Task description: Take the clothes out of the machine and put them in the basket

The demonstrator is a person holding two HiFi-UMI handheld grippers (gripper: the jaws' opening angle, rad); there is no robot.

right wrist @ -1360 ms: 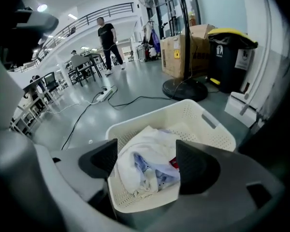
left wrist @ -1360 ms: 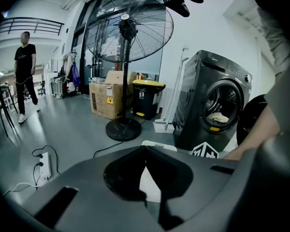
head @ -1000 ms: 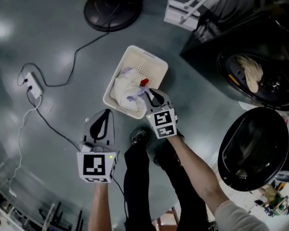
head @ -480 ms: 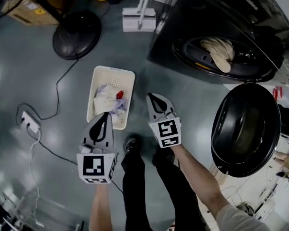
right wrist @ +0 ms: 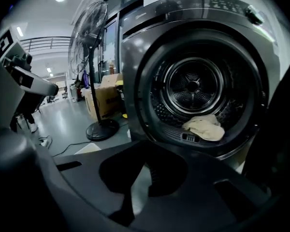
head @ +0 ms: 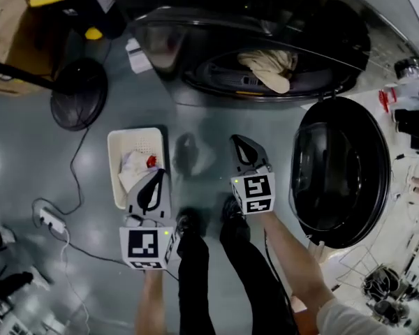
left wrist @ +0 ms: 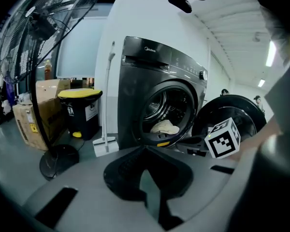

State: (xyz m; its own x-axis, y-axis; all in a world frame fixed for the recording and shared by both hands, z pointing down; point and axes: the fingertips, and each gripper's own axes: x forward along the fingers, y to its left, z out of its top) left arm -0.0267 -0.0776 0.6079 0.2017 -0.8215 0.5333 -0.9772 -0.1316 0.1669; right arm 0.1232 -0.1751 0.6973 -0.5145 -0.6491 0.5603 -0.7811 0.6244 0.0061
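Note:
The dark washing machine (head: 265, 19) stands with its round door (head: 339, 169) swung open to the right. A beige cloth (head: 269, 68) lies at the front lip of the drum and also shows as the beige cloth (left wrist: 165, 127) (right wrist: 204, 128) in both gripper views. The white basket (head: 115, 169) sits on the floor at the left, with white clothes (head: 134, 165) and a red bit in it. My left gripper (head: 156, 173) (left wrist: 145, 150) hovers beside the basket, shut and empty. My right gripper (head: 236, 139) (right wrist: 146, 146) points at the drum opening from short of it, shut and empty.
A standing fan's round base (head: 78, 93) sits left of the machine, its head (left wrist: 38, 23) high up. A yellow-lidded bin (left wrist: 79, 110), a cardboard box (left wrist: 31, 117) and a white brush (left wrist: 105, 146) stand by the machine's left side. A power strip (head: 50, 220) and cable lie on the floor.
Both grippers have swung away from the basket toward the machine. The right gripper, which was over the clothes in the basket, now faces the drum with nothing in it.

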